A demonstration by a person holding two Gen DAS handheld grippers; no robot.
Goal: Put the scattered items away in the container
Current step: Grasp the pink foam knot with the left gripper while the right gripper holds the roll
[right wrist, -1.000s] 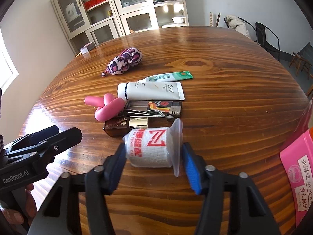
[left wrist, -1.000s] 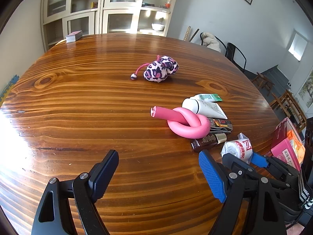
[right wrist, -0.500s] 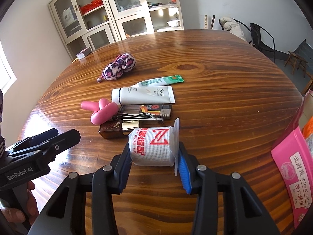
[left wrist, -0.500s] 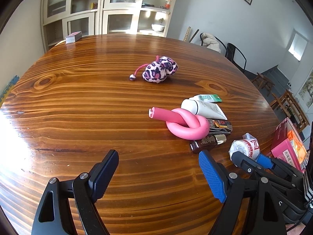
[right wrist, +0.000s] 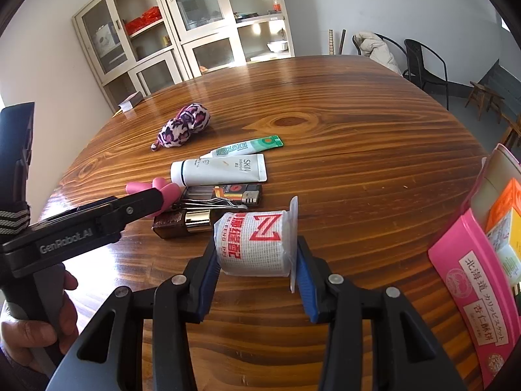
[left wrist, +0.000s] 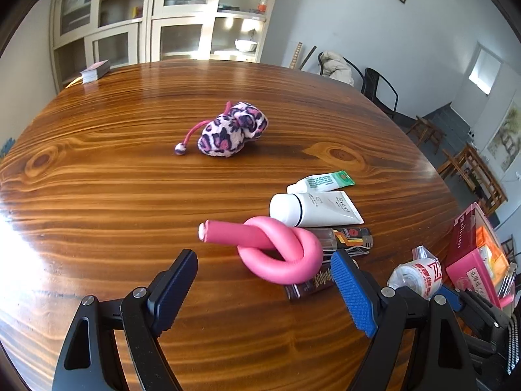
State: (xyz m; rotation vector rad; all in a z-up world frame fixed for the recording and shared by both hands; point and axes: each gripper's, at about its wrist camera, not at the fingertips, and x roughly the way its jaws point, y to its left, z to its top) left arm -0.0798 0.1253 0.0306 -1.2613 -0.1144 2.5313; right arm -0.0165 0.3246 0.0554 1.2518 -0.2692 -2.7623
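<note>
While the tidying goes on:
Right gripper (right wrist: 257,268): fingers clamp the white wrapped bandage roll (right wrist: 255,244), ready for the container.
Left gripper (left wrist: 263,290): fingers wide open, empty, facing the pink knotted foam tube (left wrist: 276,254).

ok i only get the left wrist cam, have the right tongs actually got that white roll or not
Observer: Yes. In the right wrist view the right tongs have a pad pressed on each end of the bandage roll.
Operator: and whats the dark thing poking out under the pink foam tube
Observer: A brown bottle with a gold cap, lying on its side. The right wrist view shows its full length, next to a bunch of metal clips.
</note>
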